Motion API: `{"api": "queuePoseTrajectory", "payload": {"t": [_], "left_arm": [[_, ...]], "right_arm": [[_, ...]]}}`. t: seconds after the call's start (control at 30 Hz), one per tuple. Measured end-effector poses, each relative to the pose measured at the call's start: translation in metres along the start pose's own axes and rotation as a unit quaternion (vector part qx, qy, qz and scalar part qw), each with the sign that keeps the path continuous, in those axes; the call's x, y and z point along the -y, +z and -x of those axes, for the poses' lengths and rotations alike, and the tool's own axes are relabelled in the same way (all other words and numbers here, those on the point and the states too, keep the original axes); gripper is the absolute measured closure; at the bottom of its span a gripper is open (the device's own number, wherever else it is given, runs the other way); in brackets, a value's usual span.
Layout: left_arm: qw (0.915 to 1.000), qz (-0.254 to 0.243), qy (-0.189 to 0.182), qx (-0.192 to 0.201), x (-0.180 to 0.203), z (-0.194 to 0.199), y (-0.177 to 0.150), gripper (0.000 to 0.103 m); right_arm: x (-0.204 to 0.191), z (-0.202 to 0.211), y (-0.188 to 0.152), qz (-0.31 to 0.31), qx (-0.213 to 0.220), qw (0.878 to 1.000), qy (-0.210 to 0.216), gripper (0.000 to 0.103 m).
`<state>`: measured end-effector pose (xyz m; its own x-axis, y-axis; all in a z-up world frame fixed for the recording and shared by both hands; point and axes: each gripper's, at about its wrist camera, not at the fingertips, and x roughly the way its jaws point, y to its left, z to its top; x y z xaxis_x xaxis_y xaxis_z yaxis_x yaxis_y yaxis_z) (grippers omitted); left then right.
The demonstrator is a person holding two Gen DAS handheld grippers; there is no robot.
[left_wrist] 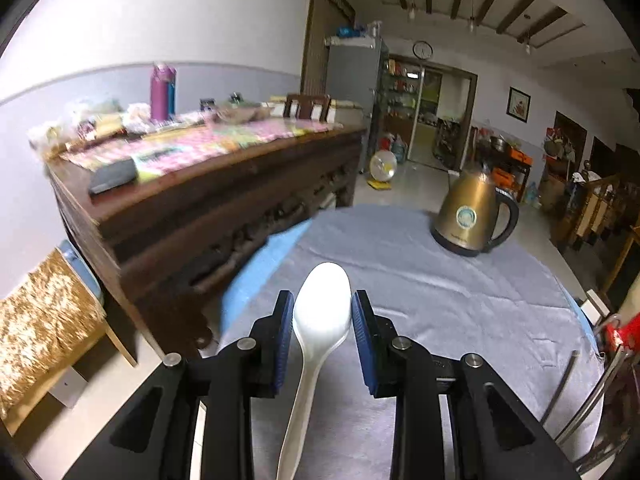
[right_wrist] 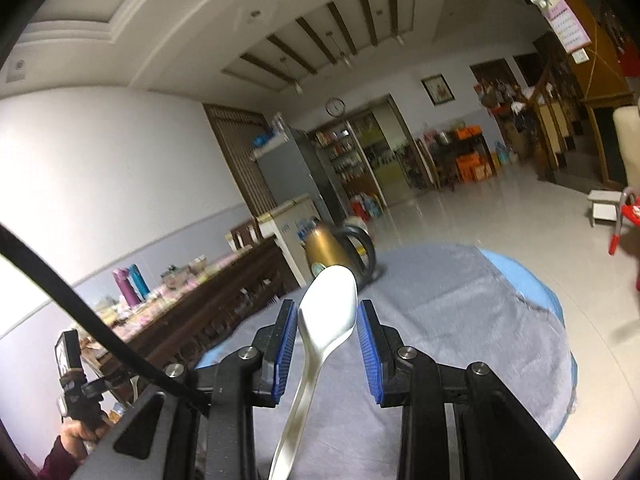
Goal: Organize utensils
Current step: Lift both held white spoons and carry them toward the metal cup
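Left gripper [left_wrist: 322,318]: the blue-padded fingers [left_wrist: 283,336] are partly closed around the bowl of a white plastic spoon [left_wrist: 320,320]. The bowl sits centre frame, its edges touching both pads; the handle runs down to the bottom edge. The spoon is pinched and held in the air above the grey cloth [left_wrist: 440,292] that covers the round table [left_wrist: 264,252].

Right gripper [right_wrist: 327,324]: the blue pads flank the bowl of a metal spoon [right_wrist: 330,312], lower centre of the frame. The left pad touches the bowl; contact at the right pad is unclear through the fisheye, but the spoon hangs clear of the table, so it appears gripped. Its handle runs down to the bottom edge.

Surroundings: a gold kettle [left_wrist: 474,216] with a black handle stands on the cloth, right of centre in the left view. A dark wooden sideboard [left_wrist: 224,200] fills the left of that view, with a purple bottle [left_wrist: 160,92] on top. In the lower left of the right view, a person's hand [right_wrist: 78,434] holds the other gripper's black handle.
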<state>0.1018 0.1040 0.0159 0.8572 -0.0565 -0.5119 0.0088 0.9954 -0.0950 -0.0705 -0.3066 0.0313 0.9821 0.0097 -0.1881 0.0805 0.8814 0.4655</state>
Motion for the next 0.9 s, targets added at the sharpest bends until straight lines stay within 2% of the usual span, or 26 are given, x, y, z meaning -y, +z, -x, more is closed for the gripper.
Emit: {"api": "queuePoseTrajectory", "payload": {"t": [0.17,0.4,0.9], "left_arm": [[0.9995,-0.009,0.014,0.028,-0.001,0.027,0.006,0.072],[0.9987,-0.018,0.002,0.048,0.003,0.061,0.005,0.072],[0.9958,-0.035,-0.045,0.071,0.014,0.113,-0.008,0.072]], "right_arm": [[-0.025,0.013,0.008,0.014,0.019,0.999,0.026,0.07],[-0.052,0.022,0.003,0.027,0.024,0.998,0.048,0.07],[-0.092,0.034,-0.027,0.051,0.031,0.998,0.037,0.07]]}}
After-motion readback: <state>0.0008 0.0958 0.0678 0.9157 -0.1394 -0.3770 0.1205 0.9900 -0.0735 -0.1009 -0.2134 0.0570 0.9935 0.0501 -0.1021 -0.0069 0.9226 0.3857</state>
